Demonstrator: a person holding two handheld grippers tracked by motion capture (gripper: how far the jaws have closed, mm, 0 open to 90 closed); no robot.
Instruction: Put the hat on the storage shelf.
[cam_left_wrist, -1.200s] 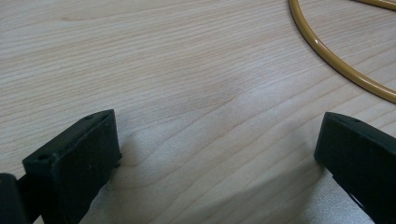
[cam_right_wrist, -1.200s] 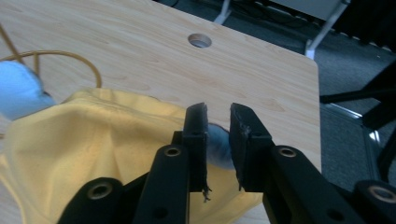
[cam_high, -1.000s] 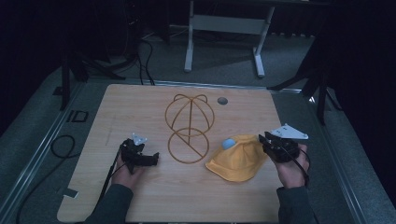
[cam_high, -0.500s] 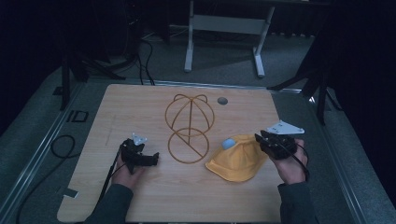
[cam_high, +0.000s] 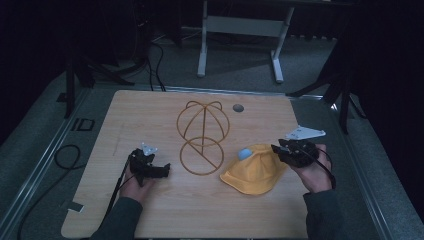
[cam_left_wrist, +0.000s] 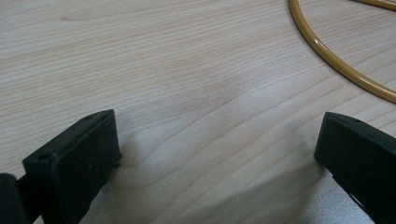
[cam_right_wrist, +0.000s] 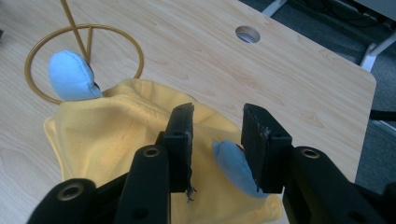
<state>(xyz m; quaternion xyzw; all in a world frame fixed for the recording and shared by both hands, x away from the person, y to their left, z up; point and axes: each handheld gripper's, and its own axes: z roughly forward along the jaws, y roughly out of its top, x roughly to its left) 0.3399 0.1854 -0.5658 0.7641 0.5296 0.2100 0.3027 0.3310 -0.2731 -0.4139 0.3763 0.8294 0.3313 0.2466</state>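
A yellow cloth hat (cam_high: 252, 172) with light blue ears lies on the wooden table, right of a gold wire hat stand (cam_high: 202, 135). My right gripper (cam_high: 275, 150) is at the hat's right edge. In the right gripper view its jaws (cam_right_wrist: 217, 126) have just been opening and stand apart over the hat (cam_right_wrist: 116, 130), with one blue ear (cam_right_wrist: 231, 163) between them, against the right jaw. The other ear (cam_right_wrist: 70, 77) lies by the stand's base ring (cam_right_wrist: 112, 29). My left gripper (cam_high: 165, 170) rests open on the table left of the stand, nothing between its jaws (cam_left_wrist: 217, 140).
A round cable hole (cam_high: 238, 107) sits in the table behind the stand. The stand's ring (cam_left_wrist: 336, 65) curves past the left gripper's far side. A metal frame (cam_high: 240, 25) stands on the floor beyond the table, and cables trail at the left.
The right hand has shifted very slightly at the hat's edge. The hat, the stand and the left hand lie as before.
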